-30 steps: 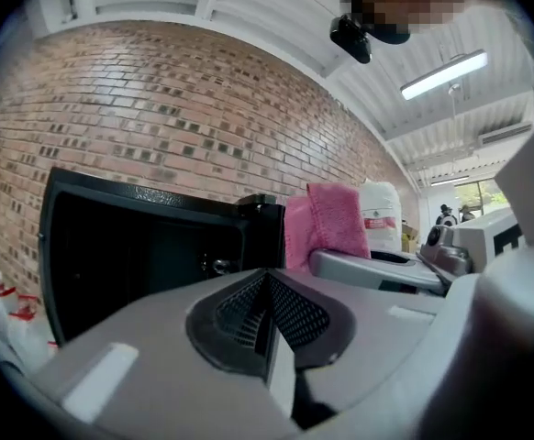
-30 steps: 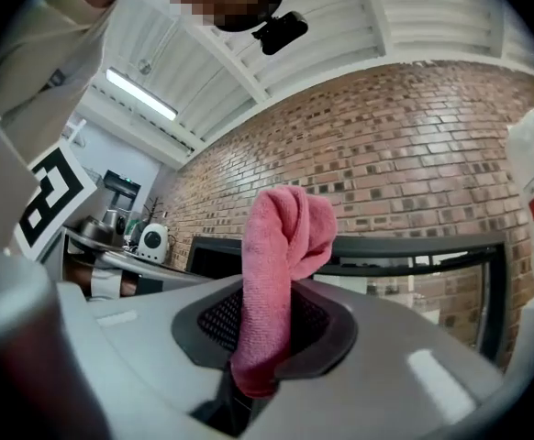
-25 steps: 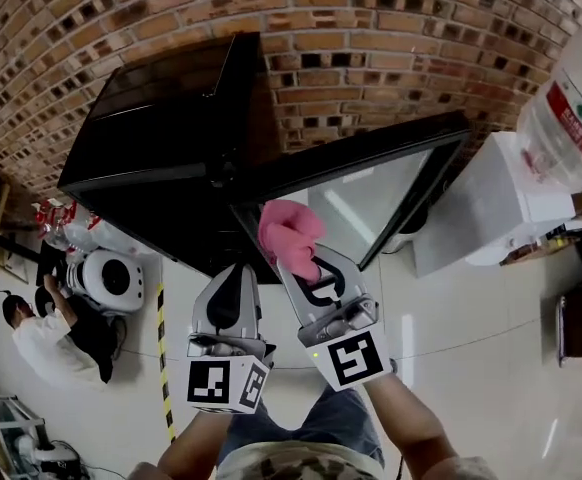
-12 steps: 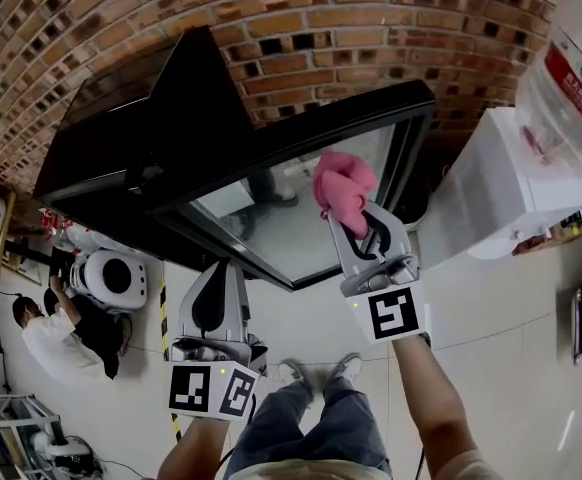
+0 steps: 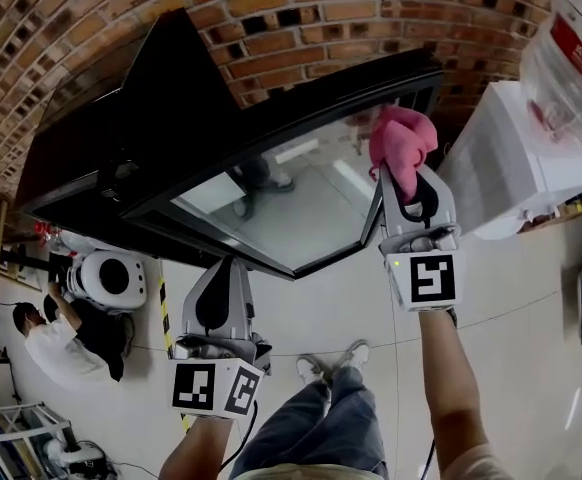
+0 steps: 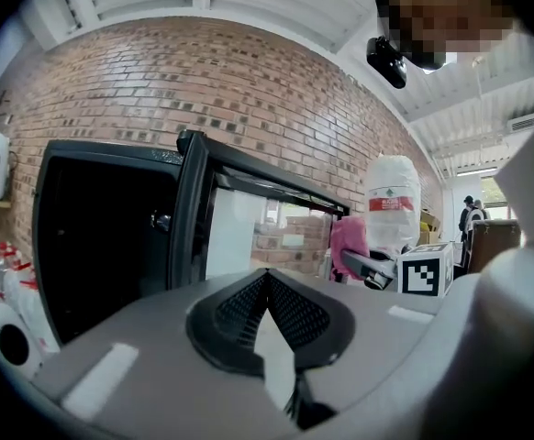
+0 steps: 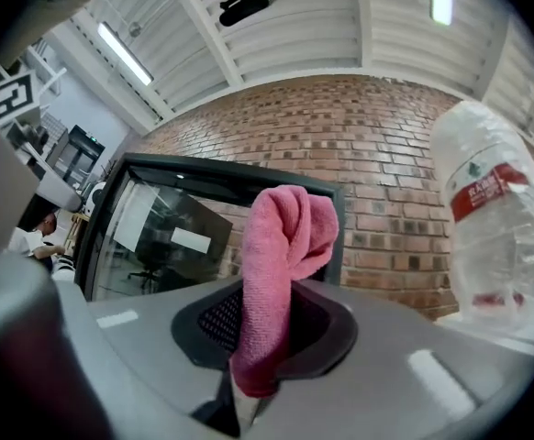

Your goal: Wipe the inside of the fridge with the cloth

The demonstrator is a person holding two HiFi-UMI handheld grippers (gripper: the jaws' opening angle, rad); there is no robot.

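Right gripper (image 5: 407,190) jaws clamped on a pink cloth (image 5: 401,140), held up at the outer corner of the black fridge's (image 5: 151,118) open glass door (image 5: 281,208), left gripper (image 5: 227,268) jaws closed, empty, lower down, brick wall (image 5: 301,8) behind.

Pale glossy tiled floor (image 5: 491,348) carried a black fridge (image 5: 171,98) against the brick wall, glass door swung open, with a white water-dispenser cabinet (image 5: 511,168) near it. Also on the tiles were a yellow-and-black striped tape line (image 5: 164,308), a white rounded machine (image 5: 106,278) with a crouched person (image 5: 56,343) beside it, and two light shoes (image 5: 316,368).
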